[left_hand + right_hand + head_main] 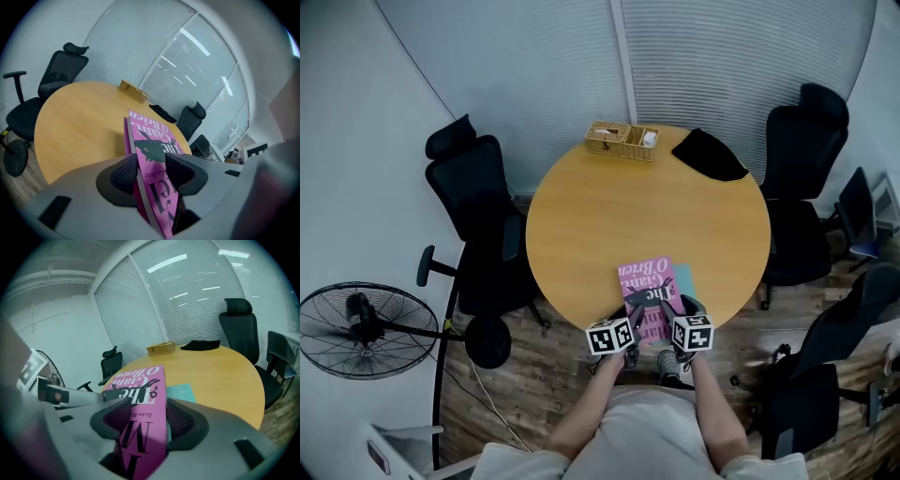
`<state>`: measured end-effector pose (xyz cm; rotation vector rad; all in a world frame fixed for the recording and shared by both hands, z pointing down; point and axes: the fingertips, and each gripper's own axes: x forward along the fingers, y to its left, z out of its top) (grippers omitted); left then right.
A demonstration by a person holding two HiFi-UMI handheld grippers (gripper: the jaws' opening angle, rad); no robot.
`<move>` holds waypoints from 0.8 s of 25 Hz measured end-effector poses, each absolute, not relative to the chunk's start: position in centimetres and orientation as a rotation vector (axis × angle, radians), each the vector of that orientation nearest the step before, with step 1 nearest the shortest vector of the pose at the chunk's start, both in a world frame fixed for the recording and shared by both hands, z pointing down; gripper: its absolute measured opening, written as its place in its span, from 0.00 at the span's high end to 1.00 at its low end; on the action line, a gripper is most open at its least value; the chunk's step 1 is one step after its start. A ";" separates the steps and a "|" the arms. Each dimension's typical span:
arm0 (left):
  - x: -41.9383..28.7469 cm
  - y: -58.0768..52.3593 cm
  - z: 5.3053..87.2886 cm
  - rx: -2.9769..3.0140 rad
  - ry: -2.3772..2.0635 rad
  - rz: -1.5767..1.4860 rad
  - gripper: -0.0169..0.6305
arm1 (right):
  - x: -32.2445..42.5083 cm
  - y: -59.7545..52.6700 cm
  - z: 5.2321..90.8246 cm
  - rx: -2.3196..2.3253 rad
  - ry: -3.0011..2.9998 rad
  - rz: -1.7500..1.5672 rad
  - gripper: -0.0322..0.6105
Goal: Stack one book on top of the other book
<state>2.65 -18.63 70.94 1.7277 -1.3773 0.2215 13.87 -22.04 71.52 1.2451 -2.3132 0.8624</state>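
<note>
A pink paperback (649,281) with black lettering lies near the front edge of the round wooden table (600,216). Both grippers clamp its near edge. My left gripper (630,317) grips the book's near left corner, and in the left gripper view (152,171) the pink book (150,136) runs between its pads. My right gripper (671,307) grips the near right corner; in the right gripper view (150,420) the cover (140,380) fills the gap between its pads. A teal book (682,277) (181,392) shows from under the pink one's right side. I cannot tell whether the two touch.
At the table's far edge stand a wicker basket (622,141) and a black cloth (710,155). Black office chairs stand at the left (478,216) and the right (802,187). A floor fan (361,328) stands at the far left. The person's feet are under the table's near edge.
</note>
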 end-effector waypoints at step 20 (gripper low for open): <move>7.5 -20.0 74.5 1.708 -1.255 0.194 0.68 | 19.0 -22.8 74.1 1.186 -2.314 0.826 0.57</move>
